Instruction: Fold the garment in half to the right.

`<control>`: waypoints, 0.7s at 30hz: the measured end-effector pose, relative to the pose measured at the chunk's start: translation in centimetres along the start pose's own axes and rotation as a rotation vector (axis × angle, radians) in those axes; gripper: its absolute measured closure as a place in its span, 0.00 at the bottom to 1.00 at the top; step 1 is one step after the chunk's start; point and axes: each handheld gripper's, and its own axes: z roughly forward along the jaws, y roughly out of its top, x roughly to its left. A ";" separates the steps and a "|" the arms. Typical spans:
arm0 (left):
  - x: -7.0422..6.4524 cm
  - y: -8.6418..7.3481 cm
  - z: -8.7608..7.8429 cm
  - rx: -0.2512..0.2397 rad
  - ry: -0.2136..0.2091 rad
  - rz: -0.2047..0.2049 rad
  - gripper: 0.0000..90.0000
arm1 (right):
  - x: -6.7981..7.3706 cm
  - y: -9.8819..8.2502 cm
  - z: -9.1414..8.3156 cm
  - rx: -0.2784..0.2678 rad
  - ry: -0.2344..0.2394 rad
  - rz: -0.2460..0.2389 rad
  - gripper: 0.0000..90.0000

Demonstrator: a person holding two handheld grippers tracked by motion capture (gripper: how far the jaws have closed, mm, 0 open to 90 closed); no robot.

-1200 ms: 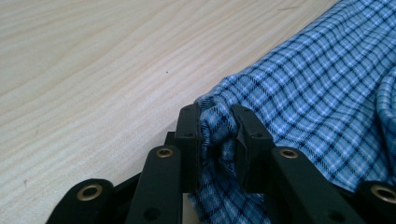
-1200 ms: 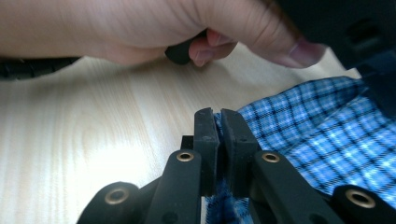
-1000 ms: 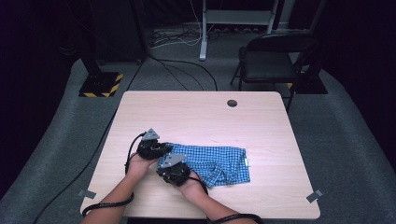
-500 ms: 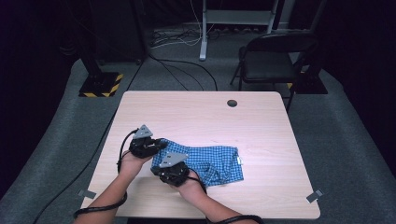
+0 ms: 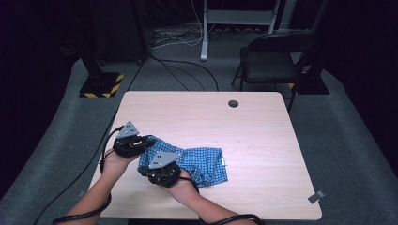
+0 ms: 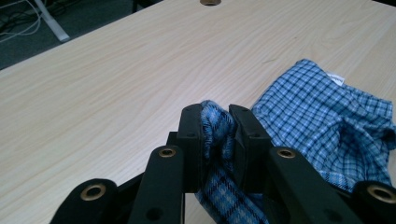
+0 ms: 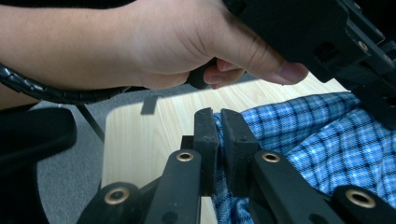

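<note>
A blue checked cloth [image 5: 202,161] lies crumpled on the near left part of the wooden table [image 5: 263,140]. Its right end rests flat on the wood and carries a small white label [image 5: 223,161] at the edge, while its left end is gathered up off the surface between the two grippers. In the left gripper view the cloth [image 6: 327,121] spreads in loose folds to the right of the jaws, the label [image 6: 335,79] showing at its far edge.

The left gripper [image 5: 149,139] sits at the cloth's left end, a grey three-cornered plate [image 5: 127,130] on top. Its jaws are closed onto a bunched fold of the fabric, which fills the narrow gap between the black pads and bulges out above them in its own view [image 6: 217,122].

The right gripper [image 5: 146,169] is just near of the left one, under its own grey plate [image 5: 162,159]. Its jaws are pressed almost together on an edge of the cloth [image 7: 327,140]; a thin strip of checked fabric sits in the slit [image 7: 218,128]. That view also shows the left hand [image 7: 187,42] just beyond, wrapped round its gripper's handle.

Both forearms come in from the near edge, black cables [image 5: 101,154] trailing from the grippers.

A round hole [image 5: 233,103] marks the table's far side. Beyond it on the grey floor stand a dark chair [image 5: 277,58] to the right and a black stand base with yellow-striped edges [image 5: 101,84] to the left.
</note>
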 end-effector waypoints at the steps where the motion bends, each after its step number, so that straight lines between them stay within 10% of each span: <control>1: 0.1 0.2 -0.4 -0.002 0.004 -0.002 0.84 | 0.1 0.2 0.0 -0.001 0.001 0.000 0.94; 9: -0.5 2.0 -1.4 0.002 0.007 0.031 0.84 | 0.6 1.5 -0.8 -0.021 -0.006 -0.024 0.94; 21: -2.9 4.4 1.9 0.007 -0.036 0.054 0.84 | -0.8 0.1 -5.2 -0.019 -0.062 0.013 0.94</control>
